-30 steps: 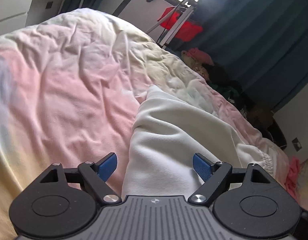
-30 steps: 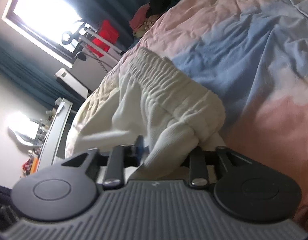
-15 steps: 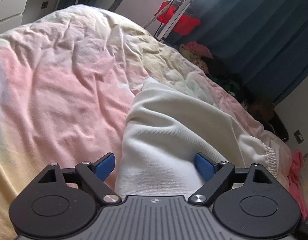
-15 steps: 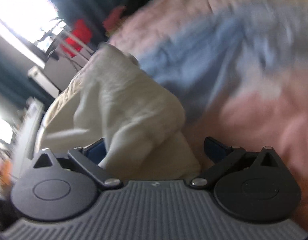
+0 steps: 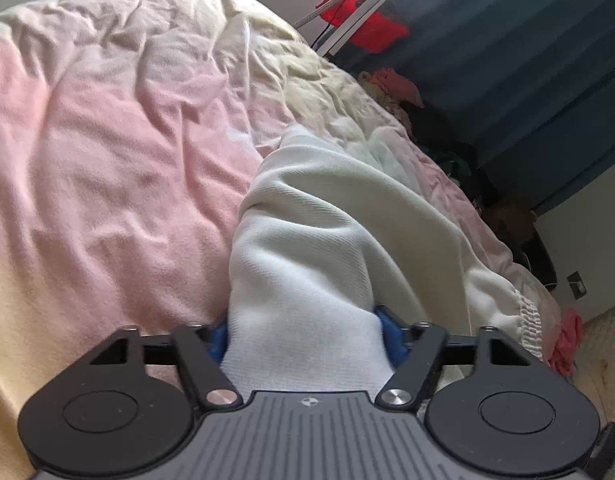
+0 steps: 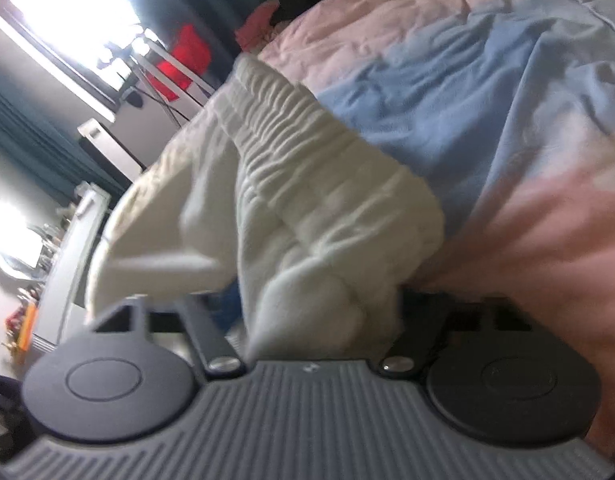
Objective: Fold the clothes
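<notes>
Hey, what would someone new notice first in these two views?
The white garment fills the middle of both views, bunched up on the pink and blue blanket. The left gripper is closed on one end, and the right gripper on the end beside the ribbed waistband.

White knit garment (image 5: 331, 240) w/ gathered elastic waistband (image 6: 307, 136), bunched, lying crumpled on bed.

The left hand-held gripper (image 5: 305, 338) has its blue fingertips (image 5: 390, 336) pressed in against white cloth bunched between them. The right hand-held gripper (image 6: 319, 312), tilted sideways, likewise pinches cloth between its fingers.
</notes>
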{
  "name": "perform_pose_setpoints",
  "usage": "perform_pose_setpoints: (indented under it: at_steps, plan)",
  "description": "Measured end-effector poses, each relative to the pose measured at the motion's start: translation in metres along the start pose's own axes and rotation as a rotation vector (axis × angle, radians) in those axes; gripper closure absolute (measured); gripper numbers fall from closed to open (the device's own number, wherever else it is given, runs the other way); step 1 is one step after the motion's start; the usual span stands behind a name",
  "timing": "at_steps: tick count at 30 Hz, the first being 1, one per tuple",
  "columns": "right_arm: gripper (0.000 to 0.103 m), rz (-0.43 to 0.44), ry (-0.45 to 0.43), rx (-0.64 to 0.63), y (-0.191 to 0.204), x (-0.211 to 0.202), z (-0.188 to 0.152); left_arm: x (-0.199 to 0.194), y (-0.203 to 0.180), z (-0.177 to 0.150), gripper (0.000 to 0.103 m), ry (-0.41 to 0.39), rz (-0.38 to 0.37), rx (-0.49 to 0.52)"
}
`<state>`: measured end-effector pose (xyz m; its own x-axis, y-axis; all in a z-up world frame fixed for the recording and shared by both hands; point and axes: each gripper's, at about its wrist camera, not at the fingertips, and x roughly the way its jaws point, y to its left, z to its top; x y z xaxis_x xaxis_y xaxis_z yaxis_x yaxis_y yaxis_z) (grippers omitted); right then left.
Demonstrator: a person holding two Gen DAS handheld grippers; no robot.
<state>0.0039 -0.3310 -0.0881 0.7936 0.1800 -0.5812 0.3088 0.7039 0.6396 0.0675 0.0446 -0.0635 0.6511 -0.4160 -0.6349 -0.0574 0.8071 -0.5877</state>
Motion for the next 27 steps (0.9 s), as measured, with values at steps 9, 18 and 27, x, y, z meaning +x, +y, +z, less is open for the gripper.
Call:
perform_pose_setpoints:
  at_steps: [9, 18, 27]
  plan:
    - [0.072, 0.129, -0.086, 0.007, 0.026, -0.061, 0.049, -0.024, -0.024, 0.015, 0.071, 0.017, -0.225, -0.170]
    - [0.073, 0.077, -0.266, 0.092, -0.013, -0.122, 0.189, 0.048, -0.204, 0.050, 0.072, 0.100, -0.369, -0.058]
    - [0.072, -0.078, -0.415, 0.220, -0.100, -0.112, 0.309, 0.212, -0.370, 0.052, 0.072, 0.223, -0.400, 0.052]
